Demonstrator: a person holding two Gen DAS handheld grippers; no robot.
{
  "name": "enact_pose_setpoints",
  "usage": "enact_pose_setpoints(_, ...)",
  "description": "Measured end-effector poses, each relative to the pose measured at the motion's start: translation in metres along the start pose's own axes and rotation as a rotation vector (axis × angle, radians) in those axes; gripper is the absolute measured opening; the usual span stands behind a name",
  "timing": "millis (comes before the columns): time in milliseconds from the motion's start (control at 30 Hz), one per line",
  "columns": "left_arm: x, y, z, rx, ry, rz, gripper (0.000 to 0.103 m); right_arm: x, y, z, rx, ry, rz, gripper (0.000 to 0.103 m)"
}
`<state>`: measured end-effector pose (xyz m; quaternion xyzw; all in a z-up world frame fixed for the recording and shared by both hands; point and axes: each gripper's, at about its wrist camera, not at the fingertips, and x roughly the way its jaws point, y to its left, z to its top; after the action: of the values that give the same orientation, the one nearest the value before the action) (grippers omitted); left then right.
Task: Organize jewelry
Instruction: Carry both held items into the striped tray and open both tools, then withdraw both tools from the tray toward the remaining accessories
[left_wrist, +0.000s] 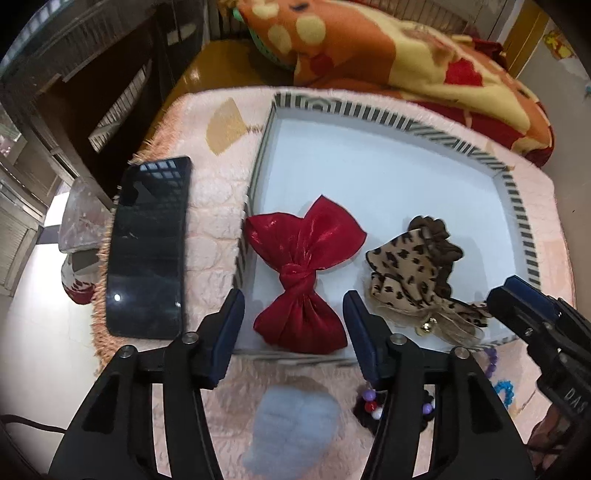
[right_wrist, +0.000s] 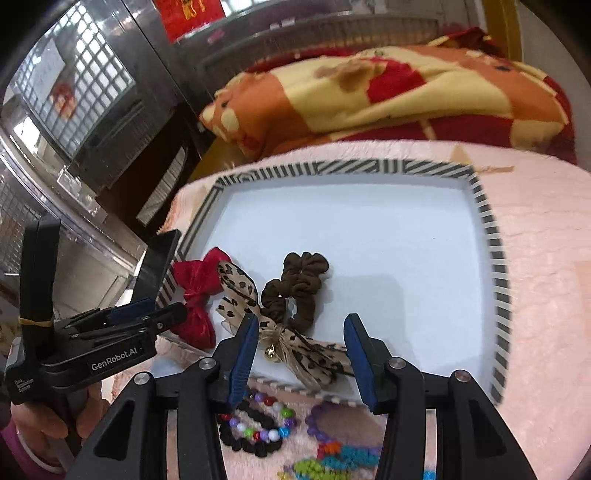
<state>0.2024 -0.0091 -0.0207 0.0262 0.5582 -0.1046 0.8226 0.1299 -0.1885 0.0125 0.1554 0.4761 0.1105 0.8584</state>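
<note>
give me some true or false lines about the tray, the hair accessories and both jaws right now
1. The red bow lies inside the striped tray. True.
2. The left gripper has its jaws clamped on the red bow. False: the jaws stand open on either side of it, not pressing.
3. The leopard-print bow scrunchie is in the tray beside the red bow. True.
4. The beaded bracelets are already in the tray. False: they lie on the pink mat, outside the near rim.
5. The phone lies in the tray. False: it lies on the mat beside it.
</note>
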Motion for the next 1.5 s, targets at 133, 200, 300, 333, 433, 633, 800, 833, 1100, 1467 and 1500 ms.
enact_pose_setpoints(133, -0.019, 0.002, -0.012, -0.011, -0.032, 0.028, 0.056, -0.019, 0.008, -0.011, -0.03, -0.03, -0.012, 0.048)
enact_pose_setpoints(200, -0.026, 0.004, -0.02, -0.013, -0.044, 0.042, 0.056, -0.027, 0.012, -0.018, -0.044, -0.042, -0.011, 0.051)
enact_pose_setpoints(300, -0.038, 0.003, -0.032, -0.016, -0.066, 0.063, 0.056, -0.037, 0.021, -0.03, -0.073, -0.053, -0.017, 0.055)
enact_pose_setpoints(333, -0.042, 0.001, -0.037, -0.017, -0.074, 0.068, 0.056, -0.041, 0.022, -0.034, -0.08, -0.055, -0.02, 0.055)
enact_pose_setpoints(433, -0.054, -0.004, -0.05, -0.021, -0.09, 0.076, 0.056, -0.052, 0.026, -0.046, -0.092, -0.061, -0.024, 0.055)
enact_pose_setpoints(633, -0.076, -0.018, -0.075, -0.024, -0.122, 0.079, 0.056, -0.077, 0.029, -0.064, -0.115, -0.095, -0.066, 0.066)
enact_pose_setpoints(800, -0.09, -0.026, -0.092, -0.032, -0.143, 0.078, 0.056, -0.089, 0.026, -0.079, -0.109, -0.094, -0.071, 0.066)
enact_pose_setpoints(833, -0.094, -0.028, -0.096, -0.031, -0.149, 0.081, 0.056, -0.091, 0.025, -0.081, -0.11, -0.094, -0.074, 0.066)
enact_pose_setpoints(1100, -0.108, -0.04, -0.117, -0.015, -0.172, 0.084, 0.056, -0.11, 0.021, -0.098, -0.095, -0.112, -0.099, 0.068)
enact_pose_setpoints(1467, -0.117, -0.054, -0.128, 0.003, -0.195, 0.075, 0.056, -0.122, 0.014, -0.105, -0.087, -0.121, -0.131, 0.071)
enact_pose_setpoints(1500, -0.117, -0.055, -0.129, 0.003, -0.195, 0.074, 0.056, -0.122, 0.013, -0.105, -0.086, -0.12, -0.132, 0.071)
